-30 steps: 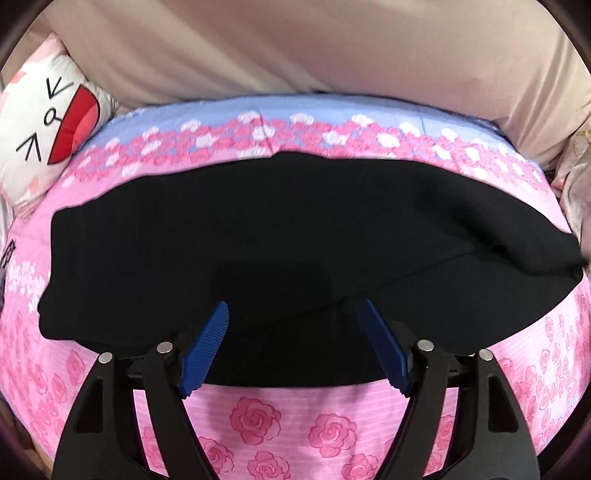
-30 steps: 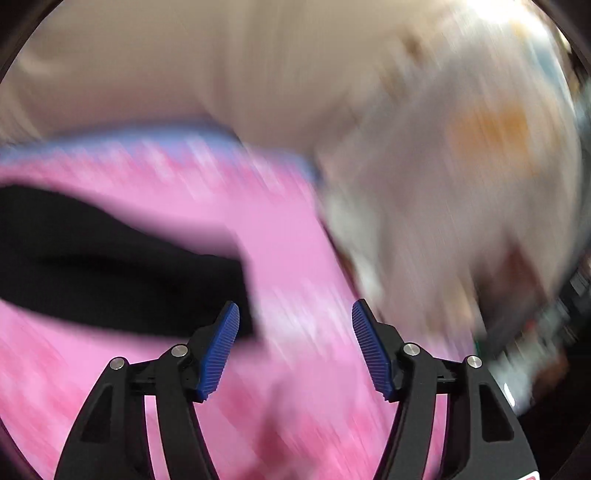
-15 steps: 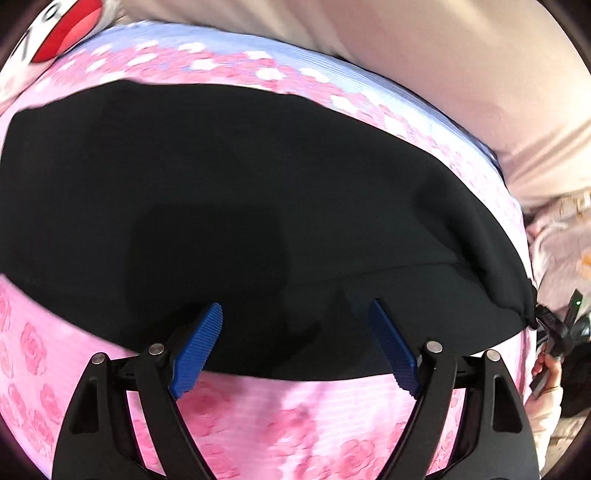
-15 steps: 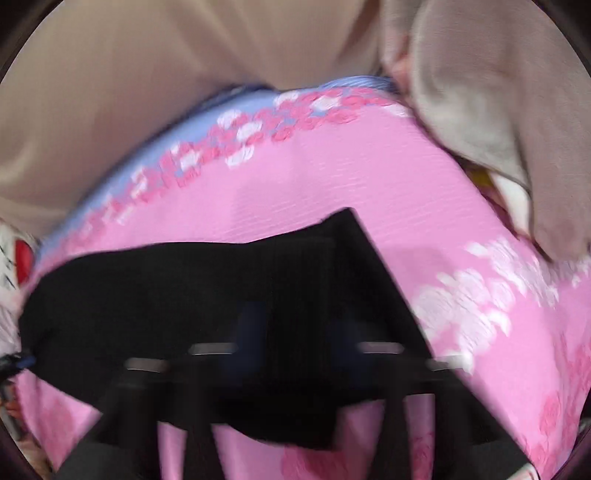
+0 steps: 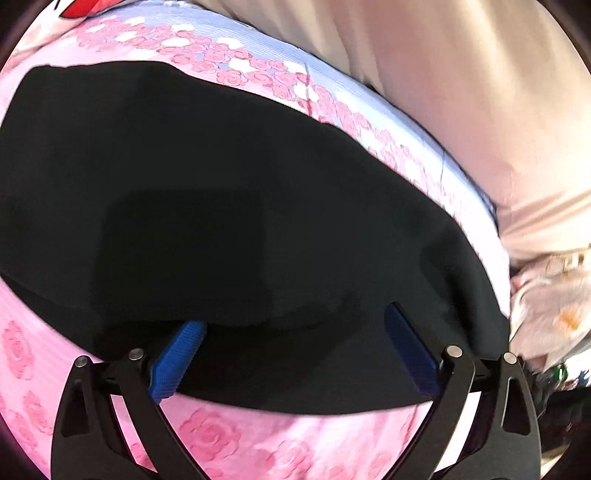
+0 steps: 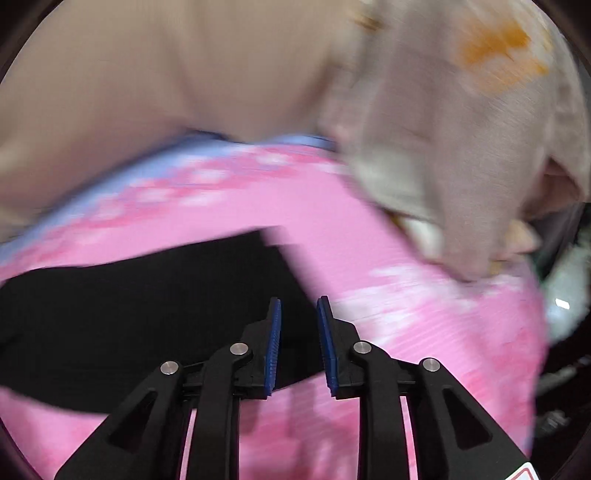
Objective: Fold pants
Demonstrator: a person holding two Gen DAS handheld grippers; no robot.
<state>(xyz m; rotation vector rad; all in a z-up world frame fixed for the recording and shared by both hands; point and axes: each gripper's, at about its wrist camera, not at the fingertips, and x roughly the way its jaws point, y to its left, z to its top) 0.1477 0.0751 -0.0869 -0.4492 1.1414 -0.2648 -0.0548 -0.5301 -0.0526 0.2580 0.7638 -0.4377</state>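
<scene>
Black pants [image 5: 229, 206] lie flat on a pink rose-print bedsheet [image 5: 258, 443]. My left gripper [image 5: 295, 332] is open wide, its blue fingers [image 5: 177, 358] low over the pants' near edge, holding nothing. In the right wrist view the pants [image 6: 147, 314] fill the lower left. My right gripper [image 6: 298, 314] has its jaws narrowed to a small gap over the pants' right end near the corner; no cloth shows between the pads. That view is motion-blurred.
A beige quilt [image 5: 443, 92] lies along the far side of the bed. A pale crumpled cloth with an orange print [image 6: 461, 129] sits at the right of the bed. A cartoon pillow [image 5: 74, 7] peeks in at top left.
My left gripper moved in closer over the pants, still open. My right gripper swung from the bed's right side onto the pants' right end and its jaws narrowed from wide open.
</scene>
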